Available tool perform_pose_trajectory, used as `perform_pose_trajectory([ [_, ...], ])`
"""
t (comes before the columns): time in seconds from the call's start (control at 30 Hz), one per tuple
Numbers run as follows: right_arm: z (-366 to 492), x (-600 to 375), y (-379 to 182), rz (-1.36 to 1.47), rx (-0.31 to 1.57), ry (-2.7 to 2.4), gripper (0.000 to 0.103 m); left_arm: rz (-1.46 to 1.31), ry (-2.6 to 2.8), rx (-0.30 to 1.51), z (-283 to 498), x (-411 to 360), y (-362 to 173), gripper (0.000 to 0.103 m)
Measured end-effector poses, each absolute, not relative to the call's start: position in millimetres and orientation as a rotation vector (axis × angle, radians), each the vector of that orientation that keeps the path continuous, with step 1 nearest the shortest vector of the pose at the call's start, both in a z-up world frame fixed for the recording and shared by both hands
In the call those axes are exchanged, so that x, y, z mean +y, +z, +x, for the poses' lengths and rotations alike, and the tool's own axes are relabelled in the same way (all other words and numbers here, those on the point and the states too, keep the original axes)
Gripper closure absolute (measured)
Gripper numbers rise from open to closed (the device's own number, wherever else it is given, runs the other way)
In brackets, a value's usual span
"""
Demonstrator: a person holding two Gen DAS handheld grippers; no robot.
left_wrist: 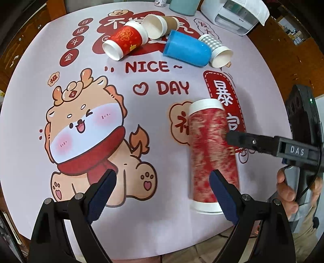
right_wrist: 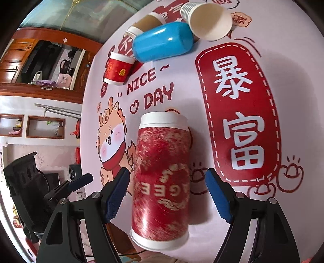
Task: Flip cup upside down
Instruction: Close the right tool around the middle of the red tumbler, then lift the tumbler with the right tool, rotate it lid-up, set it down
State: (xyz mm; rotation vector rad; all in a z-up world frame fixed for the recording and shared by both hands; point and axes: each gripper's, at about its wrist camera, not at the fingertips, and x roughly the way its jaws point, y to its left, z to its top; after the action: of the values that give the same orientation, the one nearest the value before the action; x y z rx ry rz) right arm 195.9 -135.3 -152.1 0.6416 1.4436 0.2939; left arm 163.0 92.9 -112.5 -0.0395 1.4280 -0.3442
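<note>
Red-and-gold tall paper cup (right_wrist: 162, 178), white-rimmed at both ends, lying on its side on the printed worktop (left_wrist: 141, 129) just beside the red "暴富" banner (right_wrist: 239, 113), blurred as though rolling. Framed between the spread fingers of the right gripper (right_wrist: 167, 194), with a gap on each side, so nothing grasped yet; probably lined up that way for a squeeze across the cup's middle before tipping it mouth-down. Left gripper (left_wrist: 162, 194) likewise released and empty, hovering over the cartoon dragon (left_wrist: 87, 129) on the far side of the cup from the banner, its right finger overlapping the cup's near end in that view, contact impossible to tell. Probably held back as a spare hand.

Five cups counted in all: the tall red one, plus four tumbled in a cluster beyond the banner, past the "NICE DAY" lettering. Namely one short red paper cup (left_wrist: 125, 40), one brown-sleeved paper cup (left_wrist: 160, 25), one blue plastic cup (left_wrist: 187, 48), one grey-checked paper cup (left_wrist: 216, 50). All five on their sides, none upside down yet. Two grippers, both unladen. One white appliance (left_wrist: 235, 14) at the worktop's far edge.
</note>
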Motion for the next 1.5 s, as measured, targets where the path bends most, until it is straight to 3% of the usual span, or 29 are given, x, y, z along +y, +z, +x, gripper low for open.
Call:
perform_pose_trajectory([
  [0.7, 223, -111, -185, 0.646, 1.605, 0.316, 0.027, -0.039, -0.348, 1.466, 179, 105, -138, 0.011],
  [0.8, 225, -108, -187, 0.655, 1.609, 0.340, 0.031, -0.051, -0.347, 1.471, 180, 106, -141, 0.011],
  [1.5, 224, -103, -189, 0.631, 1.593, 0.402, 0.033, -0.060, -0.346, 1.461, 176, 105, -138, 0.011],
])
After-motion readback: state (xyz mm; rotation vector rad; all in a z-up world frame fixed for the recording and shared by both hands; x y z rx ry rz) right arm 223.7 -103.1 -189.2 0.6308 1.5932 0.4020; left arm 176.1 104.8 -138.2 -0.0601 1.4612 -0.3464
